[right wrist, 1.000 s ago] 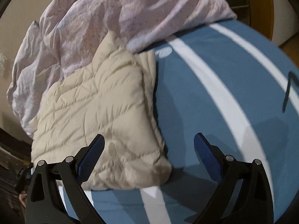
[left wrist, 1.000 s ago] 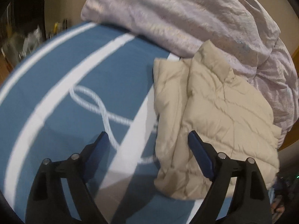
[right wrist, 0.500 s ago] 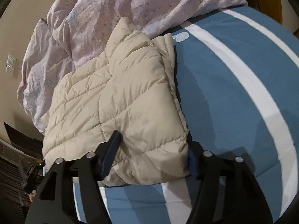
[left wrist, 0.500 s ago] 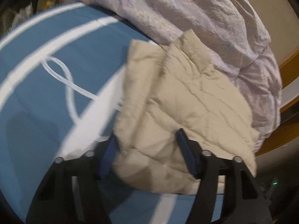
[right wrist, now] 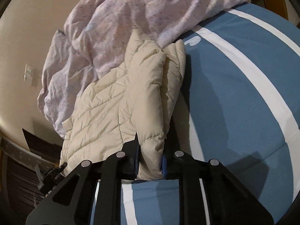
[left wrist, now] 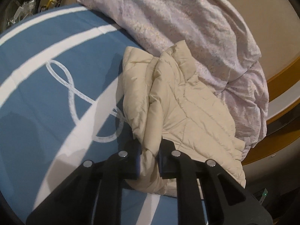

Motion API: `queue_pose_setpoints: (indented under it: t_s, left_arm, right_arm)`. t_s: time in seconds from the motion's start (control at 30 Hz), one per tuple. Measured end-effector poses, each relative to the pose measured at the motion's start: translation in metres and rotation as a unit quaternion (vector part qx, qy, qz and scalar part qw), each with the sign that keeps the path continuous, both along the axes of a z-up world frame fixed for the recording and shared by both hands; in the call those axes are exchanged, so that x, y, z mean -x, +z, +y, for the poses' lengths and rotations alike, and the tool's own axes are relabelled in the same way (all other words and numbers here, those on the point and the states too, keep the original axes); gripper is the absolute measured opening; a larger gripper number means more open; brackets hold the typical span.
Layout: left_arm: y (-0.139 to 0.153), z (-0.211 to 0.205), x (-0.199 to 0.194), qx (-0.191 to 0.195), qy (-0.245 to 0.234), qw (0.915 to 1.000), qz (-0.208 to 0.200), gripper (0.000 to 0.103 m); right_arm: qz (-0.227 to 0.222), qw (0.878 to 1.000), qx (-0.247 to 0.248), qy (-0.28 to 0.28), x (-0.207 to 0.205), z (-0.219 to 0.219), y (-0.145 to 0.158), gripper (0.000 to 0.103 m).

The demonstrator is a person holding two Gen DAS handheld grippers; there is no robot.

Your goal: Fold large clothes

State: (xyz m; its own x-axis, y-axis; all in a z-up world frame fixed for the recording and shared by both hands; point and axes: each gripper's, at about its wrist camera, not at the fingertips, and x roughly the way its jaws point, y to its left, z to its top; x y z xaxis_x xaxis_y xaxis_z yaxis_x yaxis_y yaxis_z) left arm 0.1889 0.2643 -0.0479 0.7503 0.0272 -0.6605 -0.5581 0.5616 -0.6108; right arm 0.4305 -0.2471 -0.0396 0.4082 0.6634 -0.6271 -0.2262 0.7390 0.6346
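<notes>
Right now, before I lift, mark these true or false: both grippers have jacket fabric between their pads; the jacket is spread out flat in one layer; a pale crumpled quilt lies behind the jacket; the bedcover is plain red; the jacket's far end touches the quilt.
1. Both grippers have jacket fabric between their pads. True: the left gripper and right gripper are closing on the near edge of the beige jacket.
2. The jacket is spread flat in one layer. False: it is folded over itself.
3. A pale crumpled quilt lies behind it. True.
4. The bedcover is plain red. False: blue with white stripes.
5. The jacket's far end touches the quilt. True.
</notes>
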Motion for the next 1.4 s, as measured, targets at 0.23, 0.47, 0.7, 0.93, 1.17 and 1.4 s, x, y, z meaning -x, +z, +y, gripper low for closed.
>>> queue_pose_setpoints:
  t_s: [0.23, 0.47, 0.7, 0.93, 1.17, 1.4]
  left_arm:
    - [0.009, 0.005, 0.043, -0.009, 0.000, 0.9999, -0.005, 0.013]
    - [0.008, 0.014, 0.090, -0.011, 0.007, 0.9999, -0.002, 0.013]
    - [0.001, 0.018, 0.112, -0.009, 0.008, 0.9999, 0.002, 0.014]
    - [-0.008, 0.017, 0.111, 0.002, 0.017, 0.9996, 0.021, 0.033]
    - [-0.012, 0.015, 0.114, 0.006, 0.022, 0.9994, 0.025, 0.059]
    - [-0.010, 0.016, 0.119, 0.012, 0.037, 0.9991, 0.019, 0.065]
  right_arm:
    - [0.005, 1.000, -0.005, 0.027, 0.037, 0.006, -0.002, 0.018]
    - [0.001, 0.999, 0.001, 0.053, 0.075, 0.016, -0.008, 0.018]
    - [-0.014, 0.997, 0.033, 0.064, 0.094, 0.021, -0.007, 0.018]
    - [-0.119, 0.982, 0.146, 0.022, 0.109, 0.036, 0.030, 0.046]
    - [-0.194, 0.962, 0.182, 0.057, 0.121, 0.079, 0.040, 0.046]
    - [-0.225, 0.959, 0.169, 0.035, 0.122, 0.078, 0.044, 0.046]
